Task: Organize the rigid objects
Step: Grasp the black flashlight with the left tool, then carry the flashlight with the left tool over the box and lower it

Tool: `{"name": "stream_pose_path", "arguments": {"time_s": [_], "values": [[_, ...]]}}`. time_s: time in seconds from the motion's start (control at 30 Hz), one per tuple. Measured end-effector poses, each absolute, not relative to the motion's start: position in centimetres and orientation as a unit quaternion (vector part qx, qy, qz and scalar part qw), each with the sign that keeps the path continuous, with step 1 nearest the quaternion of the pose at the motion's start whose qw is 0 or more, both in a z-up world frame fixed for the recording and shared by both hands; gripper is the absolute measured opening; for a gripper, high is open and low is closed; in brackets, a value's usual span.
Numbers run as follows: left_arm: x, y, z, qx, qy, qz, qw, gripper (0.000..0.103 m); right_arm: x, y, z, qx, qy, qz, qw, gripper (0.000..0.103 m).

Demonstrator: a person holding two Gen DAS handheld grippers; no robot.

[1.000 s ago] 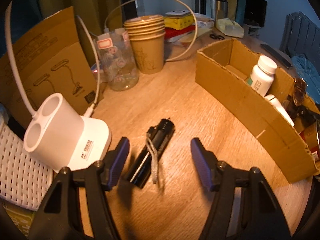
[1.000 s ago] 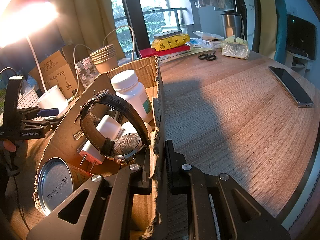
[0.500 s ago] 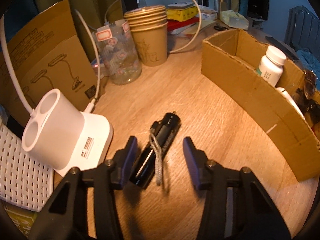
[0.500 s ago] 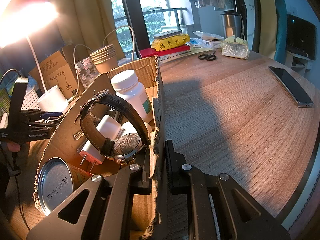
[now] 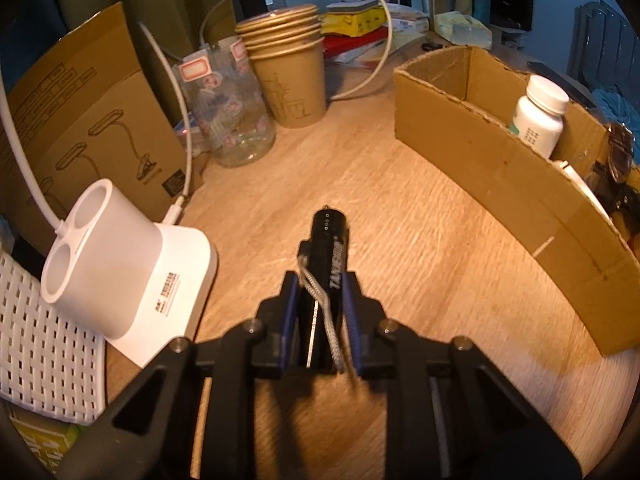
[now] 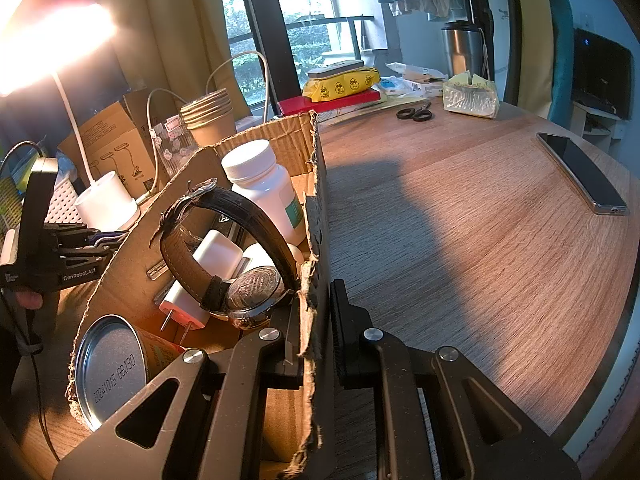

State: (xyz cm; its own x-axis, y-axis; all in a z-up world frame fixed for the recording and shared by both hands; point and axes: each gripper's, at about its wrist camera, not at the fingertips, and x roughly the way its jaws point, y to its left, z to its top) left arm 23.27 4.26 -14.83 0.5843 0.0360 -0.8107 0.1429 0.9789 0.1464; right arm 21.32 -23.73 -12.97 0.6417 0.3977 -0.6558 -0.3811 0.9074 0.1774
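Left tool (image 5: pixel 320 312) is clamped on the black flashlight (image 5: pixel 330 256); both blue pads press its sides, its grey lanyard (image 5: pixel 320 300) caught between them. My jaws have just been closing: a second ago they stood wide with the flashlight lying loose and skewed on the table (image 5: pixel 420 260); now it lines up with my fingers, tail end pointing away. It looks still down on the wood; I can't tell if it has lifted.

Left edge is tight: white lamp base (image 5: pixel 132 276) just beside my left finger, white perforated basket (image 5: pixel 44 348) behind it, printed carton (image 5: pixel 92 120) further back. Ahead, glass jar (image 5: pixel 228 112) and paper cup stack (image 5: pixel 292 76) are well apart from me, bare wood between. Right side: open table up to the cardboard box (image 5: pixel 500 184) wall, white pill bottle (image 5: pixel 538 120) inside.

Right tool (image 6: pixel 316 316) pinches the box's torn near wall, unchanged. Inside the box: tin can (image 6: pixel 112 364), charger plug (image 6: pixel 200 280), wristwatch (image 6: pixel 236 256). Right of it, wide clear table out to the phone (image 6: pixel 580 172).
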Motion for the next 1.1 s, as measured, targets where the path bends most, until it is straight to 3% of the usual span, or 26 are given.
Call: {"name": "stream_pose_path", "arguments": {"time_s": [1.1], "values": [[18.8,-2.3,-7.7,0.059,0.396,-0.098,0.911,0.021,21.3,-23.7,-13.0,0.011,0.365,0.215,0.906,0.013]]}}
